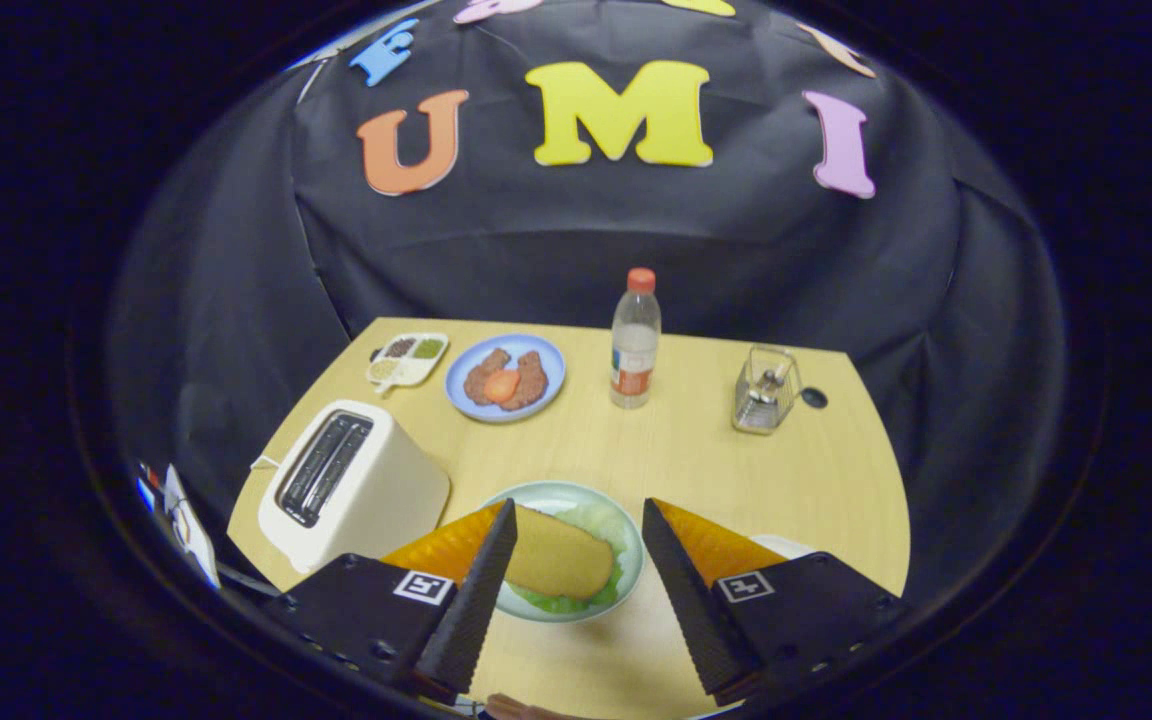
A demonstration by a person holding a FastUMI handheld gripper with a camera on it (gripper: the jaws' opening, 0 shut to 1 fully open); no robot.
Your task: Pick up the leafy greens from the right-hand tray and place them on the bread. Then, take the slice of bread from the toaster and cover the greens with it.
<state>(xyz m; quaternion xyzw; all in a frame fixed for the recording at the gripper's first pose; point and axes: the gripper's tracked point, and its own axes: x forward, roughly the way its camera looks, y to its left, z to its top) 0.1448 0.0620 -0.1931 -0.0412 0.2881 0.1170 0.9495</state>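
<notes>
Pale wooden table [816,480] against black cloth wall [556,250]

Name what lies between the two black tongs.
In the gripper view, the open tongs flank a tan bread slice lying on green leafy lettuce in a pale green plate.

Mounted on the tongs [576,520], looking forward along the 2 fingers and tilted down at the counter [786,480] from above its near edge. Close over the pale green plate [576,492] seen between the fingers. Farther off, toaster [351,482] ahead to the left, bottle [634,338] straight ahead, black cloth wall [576,250] beyond.
</notes>
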